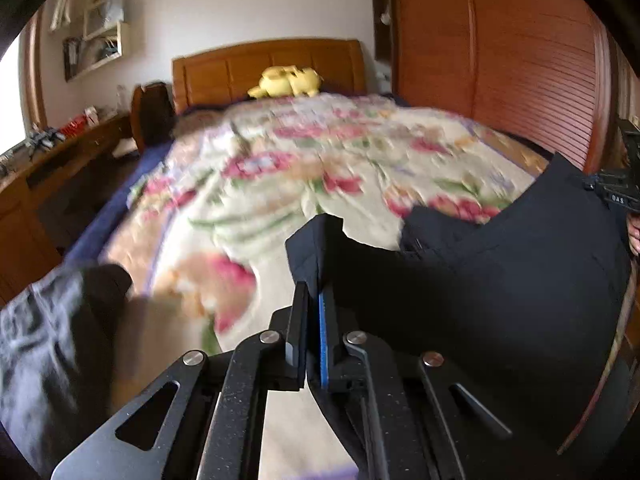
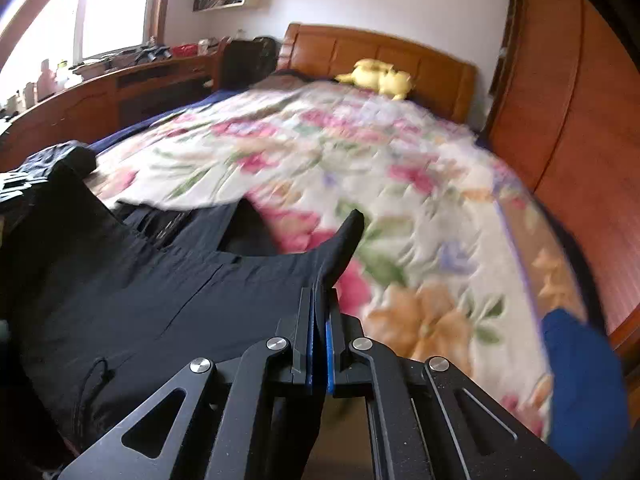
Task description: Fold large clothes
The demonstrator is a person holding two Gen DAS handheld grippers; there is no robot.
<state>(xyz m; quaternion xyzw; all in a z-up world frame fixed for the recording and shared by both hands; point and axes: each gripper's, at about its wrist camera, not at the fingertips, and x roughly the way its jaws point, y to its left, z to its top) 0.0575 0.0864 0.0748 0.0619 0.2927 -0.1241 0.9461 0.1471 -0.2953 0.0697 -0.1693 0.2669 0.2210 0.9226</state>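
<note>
A large dark navy garment (image 1: pixel 520 280) hangs stretched between my two grippers above the foot of a bed. My left gripper (image 1: pixel 314 292) is shut on its left top corner, which sticks up past the fingers. In the right wrist view the same garment (image 2: pixel 160 288) spreads to the left, with a drawstring low on it, and my right gripper (image 2: pixel 322 296) is shut on its right top corner. The right gripper also shows at the right edge of the left wrist view (image 1: pixel 622 190).
The bed carries a floral quilt (image 1: pixel 320 168) and a yellow plush toy (image 1: pixel 286 80) by the wooden headboard (image 2: pixel 380 56). Another dark garment (image 1: pixel 48 344) lies at the bed's left. A blue cloth (image 2: pixel 580 380) lies right. A wooden wardrobe (image 1: pixel 500 60) stands right, a desk (image 2: pixel 100 84) left.
</note>
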